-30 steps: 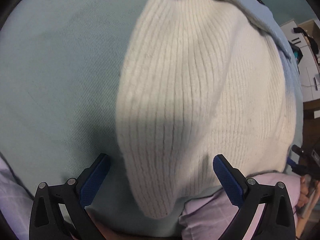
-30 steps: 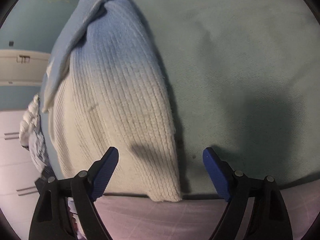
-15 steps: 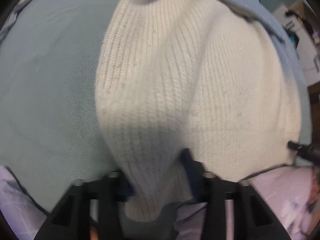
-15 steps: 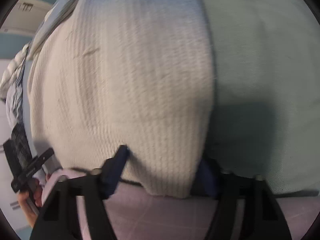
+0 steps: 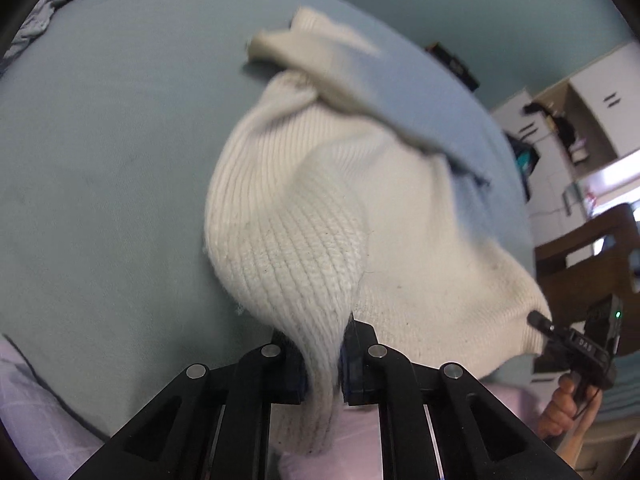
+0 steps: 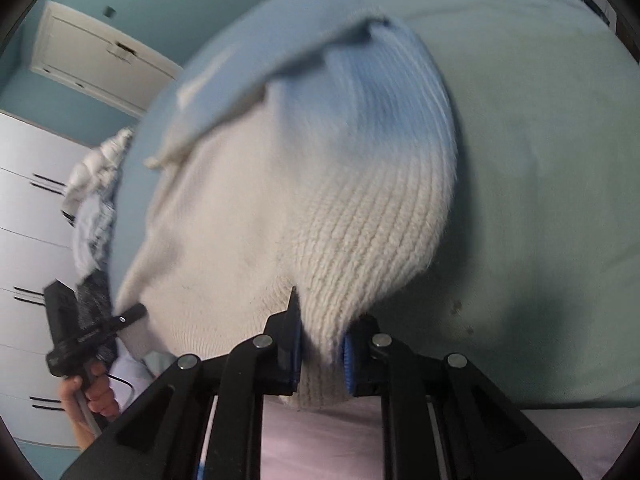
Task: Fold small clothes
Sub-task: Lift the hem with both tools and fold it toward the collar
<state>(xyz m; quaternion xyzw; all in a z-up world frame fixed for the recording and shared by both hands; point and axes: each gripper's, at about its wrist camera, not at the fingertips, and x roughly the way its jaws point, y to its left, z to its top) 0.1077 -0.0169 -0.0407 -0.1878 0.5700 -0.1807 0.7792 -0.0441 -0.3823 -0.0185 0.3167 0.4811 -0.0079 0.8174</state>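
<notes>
A ribbed knit sweater (image 5: 304,216), cream fading to pale blue at its far end, lies on a teal bed sheet (image 5: 104,184). My left gripper (image 5: 322,364) is shut on its near left hem corner and lifts it off the sheet. My right gripper (image 6: 320,350) is shut on the near right hem corner of the sweater (image 6: 320,200) and lifts it too. The hem stretches between them. Each gripper shows in the other's view: the right one (image 5: 576,348), the left one (image 6: 88,332).
A crumpled pile of other clothes (image 6: 96,184) lies at the bed's far left edge. White cabinets (image 6: 24,240) and a door (image 6: 96,56) stand behind. A wooden desk and shelves (image 5: 584,240) stand to the right. Lilac cloth (image 6: 320,440) is under the grippers.
Both grippers went from open beside the hem to shut on its corners. They have lifted the near edge, and the sweater has bunched up off the sheet.
</notes>
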